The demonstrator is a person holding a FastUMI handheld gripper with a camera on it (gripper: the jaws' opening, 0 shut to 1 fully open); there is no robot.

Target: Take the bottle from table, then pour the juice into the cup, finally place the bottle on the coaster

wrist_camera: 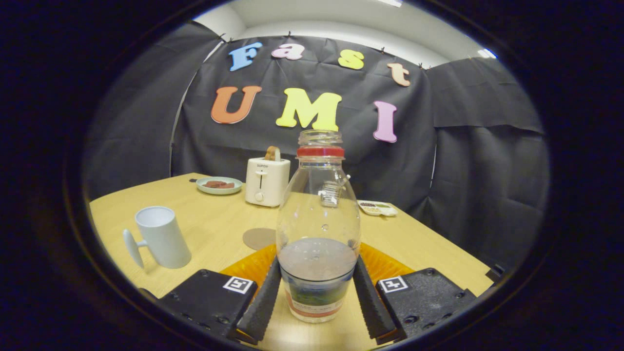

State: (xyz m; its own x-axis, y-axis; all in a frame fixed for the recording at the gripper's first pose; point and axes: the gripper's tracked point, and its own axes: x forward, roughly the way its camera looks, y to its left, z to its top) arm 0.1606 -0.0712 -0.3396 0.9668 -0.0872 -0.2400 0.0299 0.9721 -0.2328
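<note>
A clear plastic bottle (pixel 318 204) stands upright between my fingers, its mouth open and a red ring around its neck. Liquid fills roughly its lower third, and a label wraps the base. My gripper (pixel 317 265) is shut on the bottle, with both fingers (pixel 267 297) pressing on its lower sides. A white cup (pixel 161 237) with a handle stands on the wooden table (pixel 214 214), ahead of the fingers and to their left. A flat round grey-brown coaster (pixel 258 238) lies just beyond the bottle, between it and the cup.
An orange ribbed mat (pixel 385 265) lies under and behind the bottle. Farther back stand a white toaster (pixel 266 181) holding a bread slice, a pale plate (pixel 219 185) with brown food, and a small tray (pixel 378 208). The table's edge runs close on the right.
</note>
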